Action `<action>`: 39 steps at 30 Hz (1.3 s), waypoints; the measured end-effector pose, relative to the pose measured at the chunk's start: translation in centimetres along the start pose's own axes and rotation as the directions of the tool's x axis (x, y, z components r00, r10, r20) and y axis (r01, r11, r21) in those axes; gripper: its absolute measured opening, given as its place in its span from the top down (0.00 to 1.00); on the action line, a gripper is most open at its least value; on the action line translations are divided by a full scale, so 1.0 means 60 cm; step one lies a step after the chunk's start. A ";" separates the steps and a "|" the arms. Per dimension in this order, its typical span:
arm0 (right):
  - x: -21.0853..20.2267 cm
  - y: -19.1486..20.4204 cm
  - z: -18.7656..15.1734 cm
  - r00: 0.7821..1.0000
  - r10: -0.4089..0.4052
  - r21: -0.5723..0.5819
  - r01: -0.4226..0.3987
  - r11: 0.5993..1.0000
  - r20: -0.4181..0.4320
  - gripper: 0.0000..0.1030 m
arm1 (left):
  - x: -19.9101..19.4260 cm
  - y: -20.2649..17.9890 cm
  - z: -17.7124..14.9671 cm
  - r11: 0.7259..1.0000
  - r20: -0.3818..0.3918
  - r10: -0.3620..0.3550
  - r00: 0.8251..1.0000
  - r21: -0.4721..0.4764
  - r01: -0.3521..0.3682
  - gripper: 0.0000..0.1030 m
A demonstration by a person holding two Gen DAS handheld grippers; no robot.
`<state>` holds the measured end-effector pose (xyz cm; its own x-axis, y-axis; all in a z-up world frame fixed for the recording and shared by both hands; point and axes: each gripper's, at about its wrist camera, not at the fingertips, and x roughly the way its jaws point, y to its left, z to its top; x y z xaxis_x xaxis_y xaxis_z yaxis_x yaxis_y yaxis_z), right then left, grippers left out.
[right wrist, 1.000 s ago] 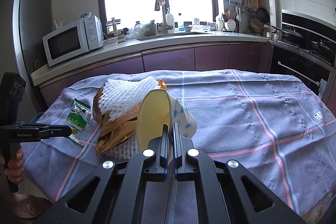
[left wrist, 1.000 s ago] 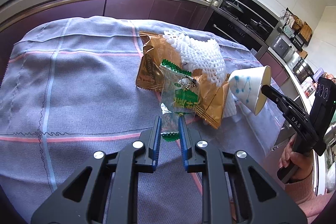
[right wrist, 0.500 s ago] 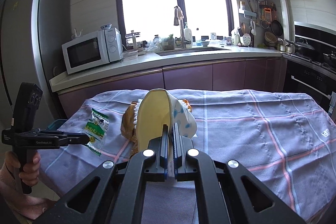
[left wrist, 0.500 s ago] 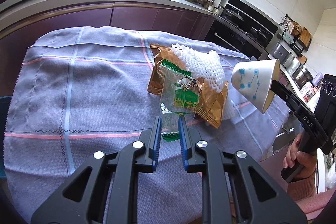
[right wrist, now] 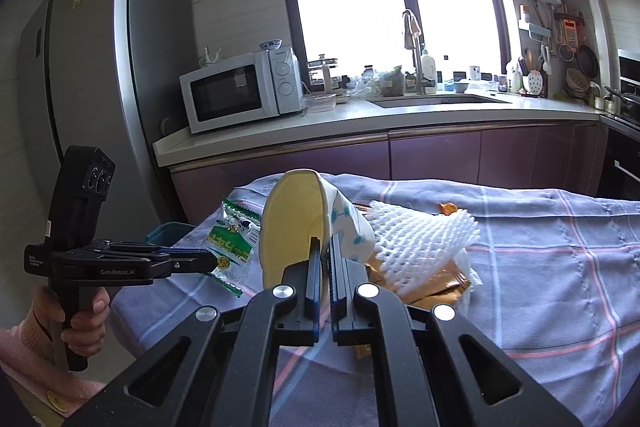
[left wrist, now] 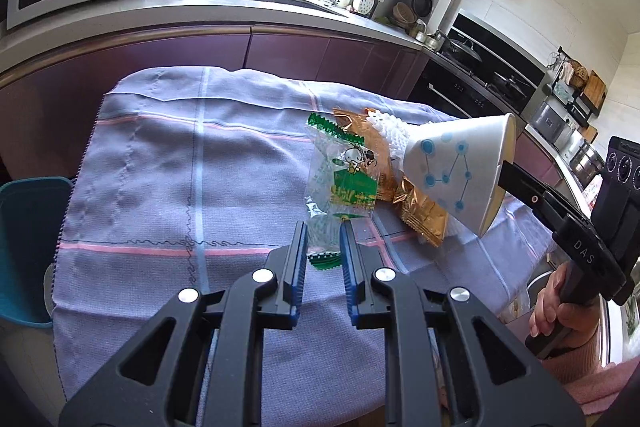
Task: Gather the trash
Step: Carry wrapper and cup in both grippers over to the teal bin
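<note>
My left gripper (left wrist: 323, 231) is shut on a clear green snack wrapper (left wrist: 344, 183) and holds it above the purple tablecloth (left wrist: 168, 171). The wrapper also shows in the right wrist view (right wrist: 232, 243). My right gripper (right wrist: 325, 247) is shut on the rim of a white paper cup with blue dots (right wrist: 296, 223), held on its side in the air. The cup also shows in the left wrist view (left wrist: 460, 167). Gold foil wrappers (left wrist: 416, 203) and white foam netting (right wrist: 424, 239) lie on the cloth.
A teal bin (left wrist: 28, 247) stands on the floor beside the table's left edge; it shows in the right wrist view (right wrist: 168, 230). A kitchen counter with a microwave (right wrist: 240, 91) and sink runs behind the table. A fridge (right wrist: 100, 67) stands at far left.
Both grippers have risen and pulled back from the table with their loads. The green wrapper now hangs clear of the pile. The teal bin has come into view.
</note>
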<state>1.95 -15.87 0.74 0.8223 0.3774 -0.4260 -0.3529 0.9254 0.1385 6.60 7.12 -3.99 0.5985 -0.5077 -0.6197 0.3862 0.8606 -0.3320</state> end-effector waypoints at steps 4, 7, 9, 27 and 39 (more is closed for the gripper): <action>0.028 0.026 0.011 0.998 0.065 -0.012 -0.065 0.998 -0.017 0.97 | -0.027 0.025 -0.005 0.999 0.020 0.043 0.999 -0.022 -0.042 0.84; 0.048 0.048 0.018 0.993 0.110 -0.028 -0.111 0.993 -0.031 0.97 | -0.049 0.053 -0.008 0.996 0.035 0.075 0.997 -0.052 -0.073 0.84; 0.062 0.062 0.022 0.990 0.137 -0.040 -0.139 0.990 -0.041 0.97 | -0.065 0.070 -0.011 0.993 0.048 0.097 0.994 -0.078 -0.093 0.84; 0.189 0.211 0.074 0.920 0.363 -0.128 -0.382 0.915 -0.150 0.97 | -0.196 0.245 -0.035 0.919 0.117 0.318 0.941 -0.281 -0.276 0.84; 0.281 0.314 0.093 0.872 0.427 -0.184 -0.473 0.862 -0.238 0.97 | -0.217 0.346 -0.060 0.856 0.071 0.409 0.910 -0.376 -0.356 0.84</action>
<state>11.68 8.11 1.14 0.4599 0.7160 -0.5253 -0.7750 0.6124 0.1561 4.32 31.75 -5.36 0.7522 -0.1125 -0.6493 -0.1464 0.9322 -0.3311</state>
